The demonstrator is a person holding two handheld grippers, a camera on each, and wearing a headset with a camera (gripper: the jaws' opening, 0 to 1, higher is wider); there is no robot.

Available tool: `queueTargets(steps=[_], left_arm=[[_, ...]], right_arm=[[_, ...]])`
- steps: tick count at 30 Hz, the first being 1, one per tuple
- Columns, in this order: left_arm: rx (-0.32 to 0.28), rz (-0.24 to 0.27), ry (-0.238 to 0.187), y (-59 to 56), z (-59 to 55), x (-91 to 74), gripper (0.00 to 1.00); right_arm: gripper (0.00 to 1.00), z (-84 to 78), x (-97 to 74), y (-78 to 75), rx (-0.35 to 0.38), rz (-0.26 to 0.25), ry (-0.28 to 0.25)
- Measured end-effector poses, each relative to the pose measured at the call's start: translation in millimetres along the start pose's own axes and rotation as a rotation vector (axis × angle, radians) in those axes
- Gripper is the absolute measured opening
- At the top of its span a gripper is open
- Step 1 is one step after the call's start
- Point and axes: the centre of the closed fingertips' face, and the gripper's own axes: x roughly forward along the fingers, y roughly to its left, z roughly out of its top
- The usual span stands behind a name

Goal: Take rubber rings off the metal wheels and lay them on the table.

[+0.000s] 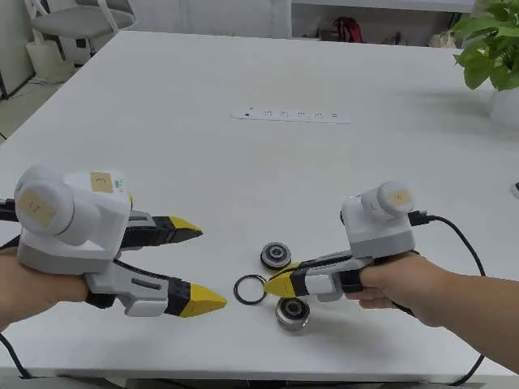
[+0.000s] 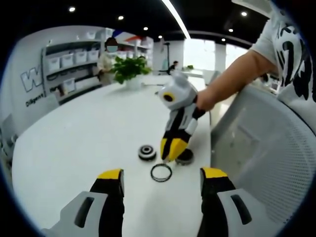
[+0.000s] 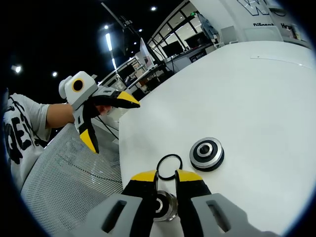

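Observation:
A loose black rubber ring (image 1: pixel 250 289) lies flat on the white table (image 1: pixel 243 178). My right gripper (image 1: pixel 272 285) points at the ring's right edge, its yellow jaws nearly together with nothing pinched that I can see. The ring (image 3: pixel 169 167) sits just past its tips (image 3: pixel 167 175). One metal wheel (image 1: pixel 276 256) with a black ring still around it lies behind the loose ring. A second, bare-looking wheel (image 1: pixel 292 313) lies under the right gripper. My left gripper (image 1: pixel 211 267) hovers open to the left, facing the ring (image 2: pixel 161 172) and empty.
A white power strip (image 1: pixel 290 115) lies mid-table and a potted plant (image 1: pixel 491 49) stands at the far right corner. The right gripper's black cable (image 1: pixel 462 235) trails off the front right. The table's front edge is close below the wheels. A mesh chair back (image 2: pixel 261 163) is beside it.

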Motion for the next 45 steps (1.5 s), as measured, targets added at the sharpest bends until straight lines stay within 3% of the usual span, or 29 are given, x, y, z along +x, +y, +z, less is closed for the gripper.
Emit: queueTargets(steps=[11, 22, 38, 45], left_arm=[[-0.002, 0.011, -0.002, 6.2, 4.2, -2.4, 0.62], [-0.009, 0.014, -0.019, 17.1, 15.6, 3.8, 0.6], [-0.015, 0.012, -0.02, 30.3, 22.4, 18.2, 0.56], [-0.014, 0.006, -0.015, 32.9, 22.6, 28.3, 0.55]], right_arm=[[0.16, 19.1, -17.0, 5.1, 0.002, 0.003, -0.076], [0.19, 32.5, -35.3, 7.7, -0.045, -0.016, -0.135], [0.27, 35.6, -48.9, -9.8, -0.143, -0.085, -0.151], [0.3, 30.5, -48.6, -18.0, -0.201, -0.113, -0.125]])
